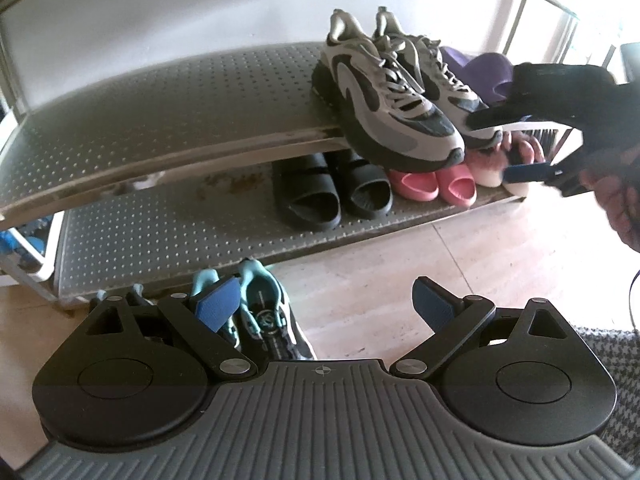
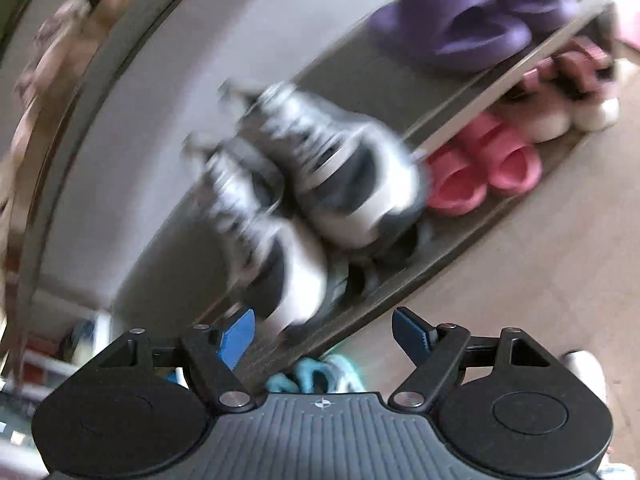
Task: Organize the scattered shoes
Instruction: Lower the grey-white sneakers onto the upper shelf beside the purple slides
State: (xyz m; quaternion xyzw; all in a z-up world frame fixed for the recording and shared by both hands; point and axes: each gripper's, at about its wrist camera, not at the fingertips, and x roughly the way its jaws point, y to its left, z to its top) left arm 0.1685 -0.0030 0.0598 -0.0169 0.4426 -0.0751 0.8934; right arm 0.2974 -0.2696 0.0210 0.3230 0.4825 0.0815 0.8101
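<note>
Jaws of both grippers gape empty; teal sneakers lie lengthwise just below the left gripper, nearer than the right gripper

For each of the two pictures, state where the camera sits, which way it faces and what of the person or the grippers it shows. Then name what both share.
Left wrist: behind the open left gripper, low, facing the shoe rack; the right gripper shows.
Right wrist: behind the open right gripper, tilted, blurred, facing the rack.
Shared: grey sneakers, purple slippers, pink slippers.
</note>
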